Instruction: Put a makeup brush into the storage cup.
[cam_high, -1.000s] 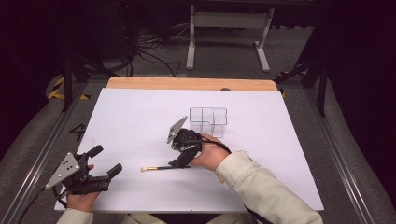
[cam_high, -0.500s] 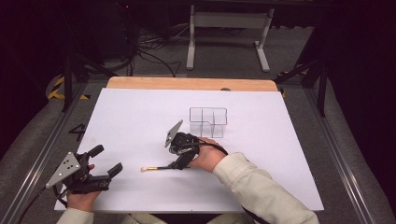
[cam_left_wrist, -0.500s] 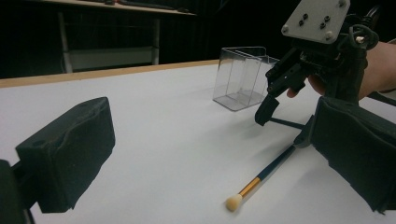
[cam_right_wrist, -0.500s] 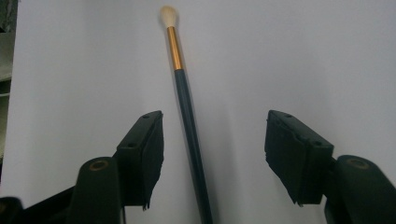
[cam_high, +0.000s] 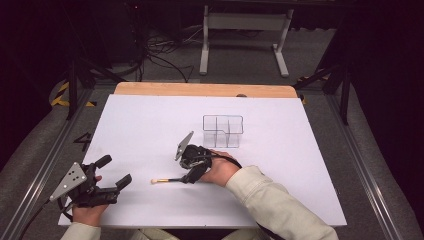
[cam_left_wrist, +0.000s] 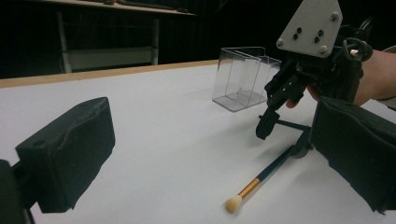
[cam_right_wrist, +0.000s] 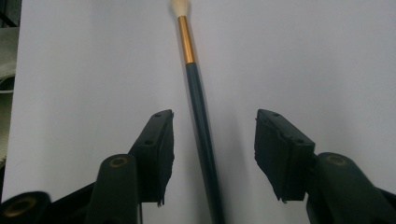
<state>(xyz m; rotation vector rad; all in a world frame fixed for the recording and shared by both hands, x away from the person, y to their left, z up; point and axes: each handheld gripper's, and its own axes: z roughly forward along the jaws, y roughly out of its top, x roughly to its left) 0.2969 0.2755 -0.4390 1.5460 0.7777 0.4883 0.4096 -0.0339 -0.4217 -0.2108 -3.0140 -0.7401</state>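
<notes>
A slim brush (cam_high: 167, 180) with a dark handle, gold ferrule and cream tip lies flat on the white table (cam_high: 280, 170). My right gripper (cam_high: 192, 176) reaches down over the handle end. In the right gripper view the handle (cam_right_wrist: 198, 107) runs between the two pads without touching either. That gripper (cam_right_wrist: 212, 116) is open, and its jaws have just been closing around the handle. My left gripper (cam_high: 116, 171) rests near the table's front left corner, open and with nothing in it (cam_left_wrist: 212, 154). From there I see the brush (cam_left_wrist: 266, 172) and the right gripper (cam_left_wrist: 281, 140) ahead.
A clear plastic box with compartments (cam_high: 223, 131) stands just behind the right hand, and it appears again in the left gripper view (cam_left_wrist: 245, 77). A wooden strip (cam_high: 200, 89) edges the table's far side. Stands and cables lie on the floor beyond.
The right gripper has edged slightly left and down over the brush handle. The left gripper and the brush have stayed put.
</notes>
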